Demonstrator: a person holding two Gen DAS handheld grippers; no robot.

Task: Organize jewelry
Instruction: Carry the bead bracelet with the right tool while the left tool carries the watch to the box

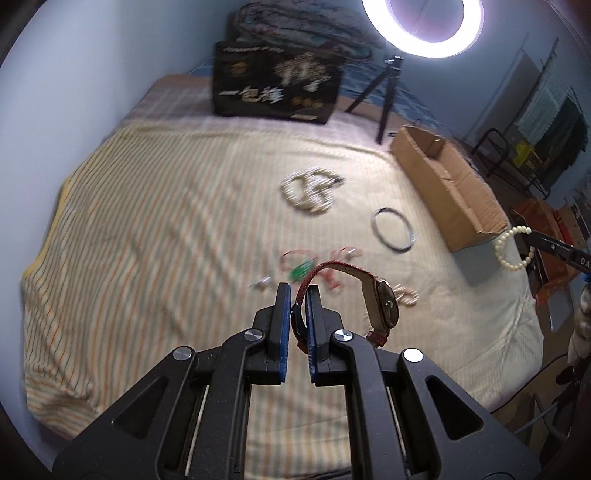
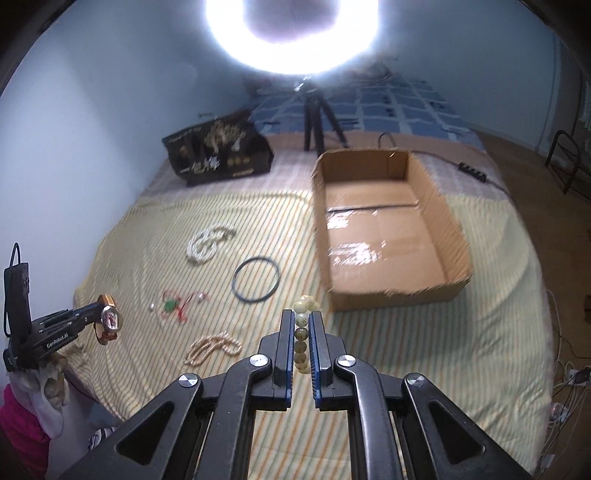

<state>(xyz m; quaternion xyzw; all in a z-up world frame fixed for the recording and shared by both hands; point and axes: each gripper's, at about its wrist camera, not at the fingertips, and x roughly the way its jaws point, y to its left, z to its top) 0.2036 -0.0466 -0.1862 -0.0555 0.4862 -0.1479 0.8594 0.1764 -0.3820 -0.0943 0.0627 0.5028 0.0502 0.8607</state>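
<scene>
Home bedroom: striped bedsheet (image 2: 424,350) on mattress, clothes rack (image 1: 554,122), ring light (image 1: 423,27) on tripod.

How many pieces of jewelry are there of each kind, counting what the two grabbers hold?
Watches: 1, watch in the left gripper
Bead bracelets: 1, bracelet in the right gripper
Bangles: 1, bangle
Bead strands: 2, white strand, peach strand
Red cord pieces: tangled heap, about 1
Total: about 6
</scene>
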